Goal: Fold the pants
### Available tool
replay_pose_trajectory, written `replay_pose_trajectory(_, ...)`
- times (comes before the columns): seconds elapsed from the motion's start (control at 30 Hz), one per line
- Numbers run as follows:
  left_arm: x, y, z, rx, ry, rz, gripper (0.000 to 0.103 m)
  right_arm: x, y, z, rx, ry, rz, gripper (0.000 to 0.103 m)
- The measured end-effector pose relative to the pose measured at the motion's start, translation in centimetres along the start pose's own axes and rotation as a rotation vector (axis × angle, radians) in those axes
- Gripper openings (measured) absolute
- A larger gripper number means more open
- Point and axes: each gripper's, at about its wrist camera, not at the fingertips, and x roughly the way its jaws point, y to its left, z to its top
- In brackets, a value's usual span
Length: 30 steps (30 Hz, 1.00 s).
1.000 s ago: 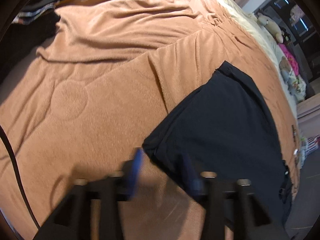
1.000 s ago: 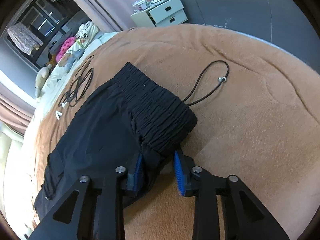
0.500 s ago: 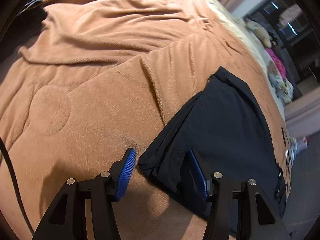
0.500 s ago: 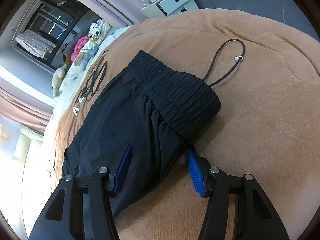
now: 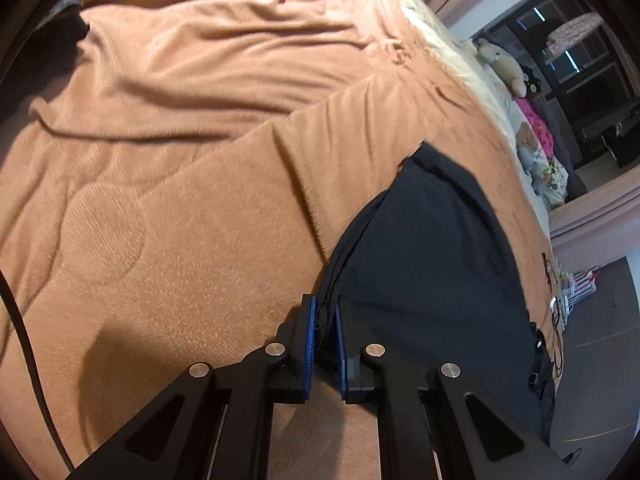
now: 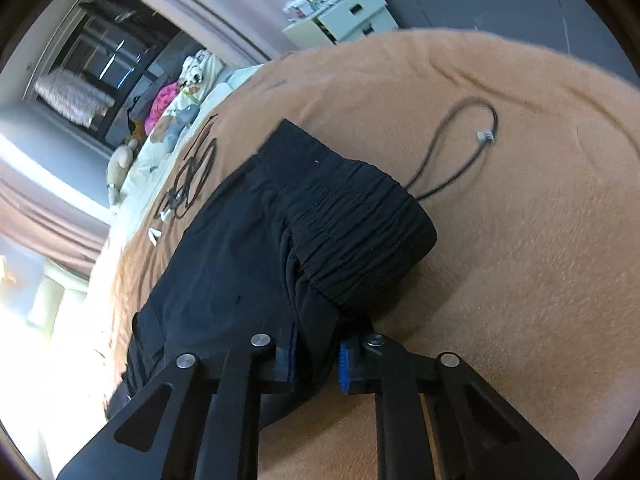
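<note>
Black pants [image 5: 432,264] lie flat on the tan blanket [image 5: 192,216], stretching ahead of each claw. The left claw [image 5: 323,322] has just closed on a hem corner, the right claw [image 6: 316,354] on fabric just below the gathered waistband [image 6: 356,224]. No lengthwise fold yet shows; folding over remains.

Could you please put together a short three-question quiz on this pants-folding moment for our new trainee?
1. True or false: the left tongs have just closed on a corner of the black pants.
2. What do the right tongs pinch? A) the cord B) pants fabric just below the gathered waistband C) the blanket
3. What lies loose on the brown blanket beside the waistband?

Key: 1 true; 2 B; 3 a dark looped cord with a small metal end.
</note>
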Motion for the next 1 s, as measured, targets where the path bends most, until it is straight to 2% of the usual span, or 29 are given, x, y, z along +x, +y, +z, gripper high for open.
replay_pose_trajectory(0.23,-3.3,-1.7,1.0,0.025,-0.031,-0.017,0.009,-2.1,3.2,0.5,-0.050,-0.021,0.005,0.009)
replay_pose_trajectory(0.37,-5.4,-2.0,1.6,0.036,-0.056,-0.022,0.009,-2.6,3.5,0.1,-0.063,-0.012,-0.005,0.009)
replay_pose_trajectory(0.73,-9.7,0.4,0.7,0.088,-0.096,-0.007,0.008,-4.5,4.2,-0.7,-0.079,0.047,-0.008,0.009)
replay_pose_trajectory(1.0,-11.6,1.7,-0.8,0.227,-0.154,-0.003,0.009,-6.6,4.3,-2.7,-0.095,0.058,-0.021,0.009)
